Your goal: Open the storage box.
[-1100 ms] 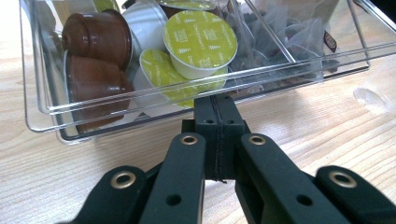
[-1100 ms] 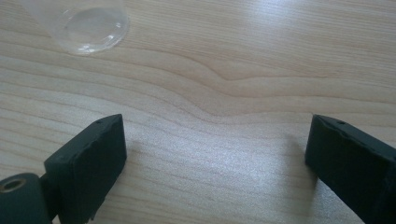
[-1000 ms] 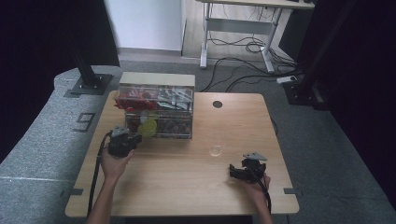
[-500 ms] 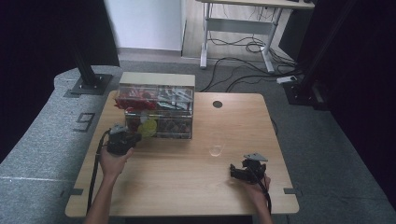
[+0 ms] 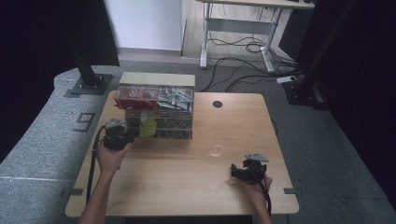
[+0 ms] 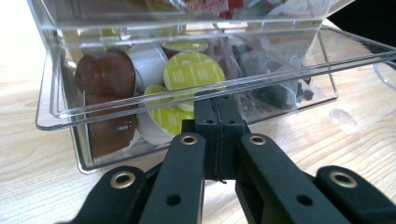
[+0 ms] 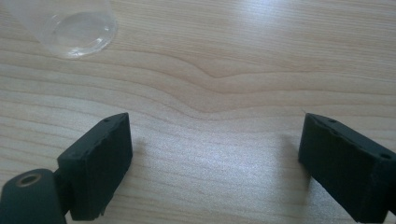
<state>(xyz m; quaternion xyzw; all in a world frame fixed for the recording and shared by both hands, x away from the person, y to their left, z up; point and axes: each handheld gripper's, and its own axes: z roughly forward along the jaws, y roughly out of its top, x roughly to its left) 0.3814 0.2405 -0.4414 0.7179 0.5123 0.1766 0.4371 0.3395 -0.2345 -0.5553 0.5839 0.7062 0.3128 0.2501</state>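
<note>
Compared with the frame one second earlier, the left gripper (image 5: pixel 122 135) has drawn slightly back toward the person, and the lower clear plastic drawer (image 6: pixel 299 56) of the clear acrylic two-tier organiser box (image 5: pixel 156 109) now projects a little from the box front; the right gripper (image 5: pixel 243 171) has kept its place. The left gripper's jaws are pressed fully together, pinching the front lip of that drawer at its middle, as the left gripper view shows. Inside the drawer, directly behind the closed jaws, lie round coffee capsules with yellow-green foil lids (image 6: pixel 194 72), a brown capsule (image 6: pixel 106 72) to their left, and dark wrapped packets (image 6: pixel 275 91) to their right. The upper tier holds red packets (image 5: pixel 135 100). The organiser stands at the far left of the light wooden table (image 5: pixel 187 182). A small clear glass cup (image 5: pixel 215 145) stands near the table's middle, between the two grippers and apart from both. The right gripper rests low over bare wood with its jaws spread wide and nothing between them; the cup appears at the upper left of its view (image 7: pixel 70 23).
</note>
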